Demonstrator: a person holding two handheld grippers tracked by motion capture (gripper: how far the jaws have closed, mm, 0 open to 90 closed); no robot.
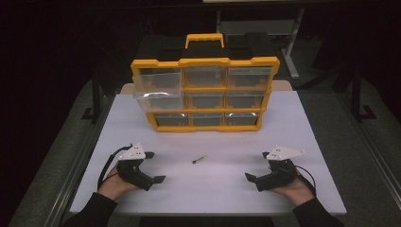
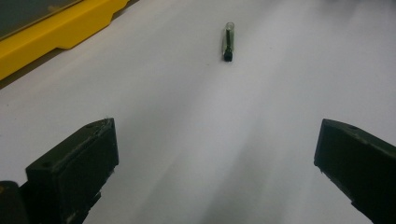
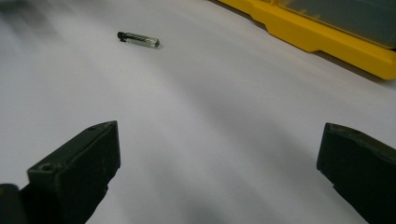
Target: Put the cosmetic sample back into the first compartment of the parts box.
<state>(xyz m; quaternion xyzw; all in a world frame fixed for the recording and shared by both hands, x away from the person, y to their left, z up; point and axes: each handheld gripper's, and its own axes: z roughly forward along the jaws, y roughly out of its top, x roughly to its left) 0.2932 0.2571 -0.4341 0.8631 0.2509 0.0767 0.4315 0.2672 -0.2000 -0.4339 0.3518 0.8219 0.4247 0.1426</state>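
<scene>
High view first: I have a white counter (image 1: pixel 302 127) in front of me, with a yellow organizer case (image 1: pixel 204 93) standing upright at its far side, its clear-fronted drawers in three rows of three and a yellow handle on top. One drawer (image 1: pixel 158 99), middle row at the left, sits pulled out a little beyond the frame. A small vial (image 1: pixel 199 159) lies alone on the bare counter, nearer to me than the case and roughly midway between my two hands. My left gripper (image 1: pixel 153 167) rests low at the near left, jaws spread wide and holding nothing; my right gripper (image 1: pixel 257 166) mirrors it at the near right, jaws equally wide and empty. Both are well apart from the vial. Left gripper view: my two black jaws stand far apart at the bottom corners, nothing between them but counter. The vial (image 2: pixel 228 43) lies ahead, its black cap toward me, and the case's yellow base (image 2: pixel 56 35) crosses the upper left. Right gripper view: jaws again wide open and empty; the vial (image 3: pixel 138 39) lies on its side at upper left, and the yellow case edge (image 3: pixel 322 35) runs along the upper right.
</scene>
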